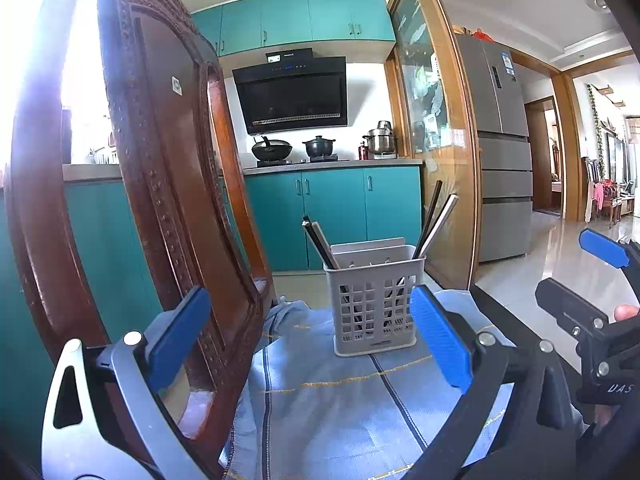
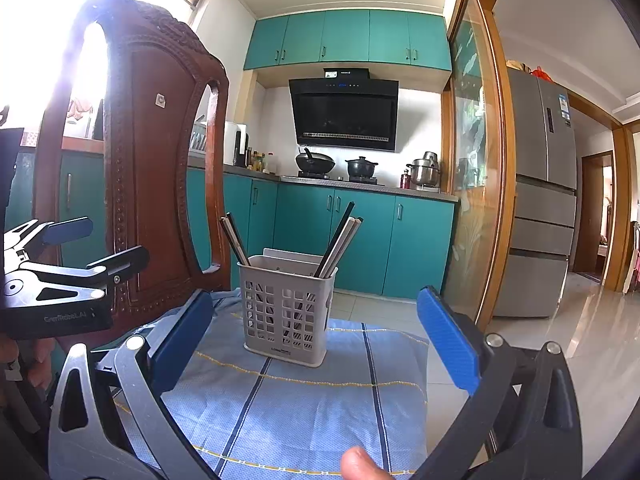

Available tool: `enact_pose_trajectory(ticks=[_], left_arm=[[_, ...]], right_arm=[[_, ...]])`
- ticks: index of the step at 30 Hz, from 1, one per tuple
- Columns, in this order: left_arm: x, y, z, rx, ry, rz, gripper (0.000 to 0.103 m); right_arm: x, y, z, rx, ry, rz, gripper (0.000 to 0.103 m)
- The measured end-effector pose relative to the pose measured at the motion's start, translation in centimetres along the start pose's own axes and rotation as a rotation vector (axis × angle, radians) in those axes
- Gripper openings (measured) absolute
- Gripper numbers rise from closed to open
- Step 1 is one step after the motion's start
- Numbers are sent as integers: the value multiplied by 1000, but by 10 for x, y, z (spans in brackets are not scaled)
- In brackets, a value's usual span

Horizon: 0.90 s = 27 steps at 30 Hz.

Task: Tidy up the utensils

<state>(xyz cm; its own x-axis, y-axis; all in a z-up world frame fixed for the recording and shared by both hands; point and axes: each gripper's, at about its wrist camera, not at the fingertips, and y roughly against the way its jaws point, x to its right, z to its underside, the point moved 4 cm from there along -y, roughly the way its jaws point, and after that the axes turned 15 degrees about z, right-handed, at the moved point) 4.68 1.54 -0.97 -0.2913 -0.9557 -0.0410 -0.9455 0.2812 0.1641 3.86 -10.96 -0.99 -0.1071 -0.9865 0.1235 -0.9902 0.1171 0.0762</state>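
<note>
A grey slotted utensil basket stands upright on a light blue cloth. It also shows in the right wrist view. Several chopsticks stand in it, some leaning left, some leaning right. My left gripper is open and empty, a short way in front of the basket. My right gripper is open and empty, also in front of the basket. Each gripper shows at the edge of the other's view: the right one, the left one.
A carved dark wooden chair back rises close on the left, beside the cloth. Behind are teal kitchen cabinets, a stove with pots, a glass sliding door and a grey fridge. A fingertip shows at the bottom.
</note>
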Motion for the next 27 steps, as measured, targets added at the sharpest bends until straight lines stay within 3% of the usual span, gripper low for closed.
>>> enact_pose_trajectory(ticks=[27], left_arm=[[-3,-1,2,-19,46,23,100]], right_arm=[[-1,-2,3,-8,9,7,100]])
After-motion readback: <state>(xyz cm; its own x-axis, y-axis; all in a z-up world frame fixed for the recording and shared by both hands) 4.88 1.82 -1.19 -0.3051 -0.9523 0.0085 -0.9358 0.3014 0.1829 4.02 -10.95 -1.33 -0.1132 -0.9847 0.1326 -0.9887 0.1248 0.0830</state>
